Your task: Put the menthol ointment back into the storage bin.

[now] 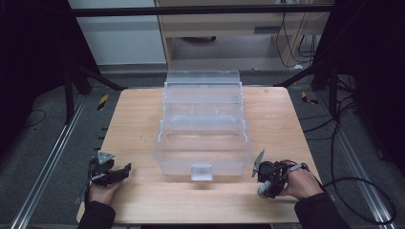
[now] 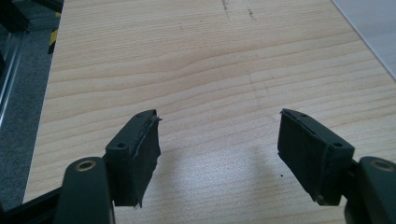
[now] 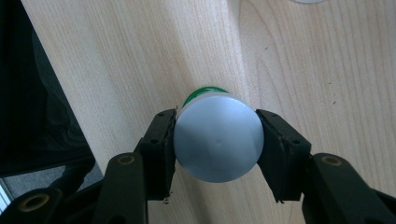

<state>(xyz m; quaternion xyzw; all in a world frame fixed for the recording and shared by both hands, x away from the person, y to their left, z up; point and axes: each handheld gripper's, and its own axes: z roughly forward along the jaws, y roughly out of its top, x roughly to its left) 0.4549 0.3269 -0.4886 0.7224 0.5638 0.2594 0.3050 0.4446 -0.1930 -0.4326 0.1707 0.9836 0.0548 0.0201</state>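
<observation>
Right tool clamped on bottle, pads pressing both sides of grey cap; green body visible beyond cap; bottle sits between jaws, above bench, near its front edge; clear box well to left of right tool, in middle of bench; left tool wide open, nothing between jaws, bare wood ahead of it; box corner far right of left tool; each tool held in person's hand at front of bench.
</observation>
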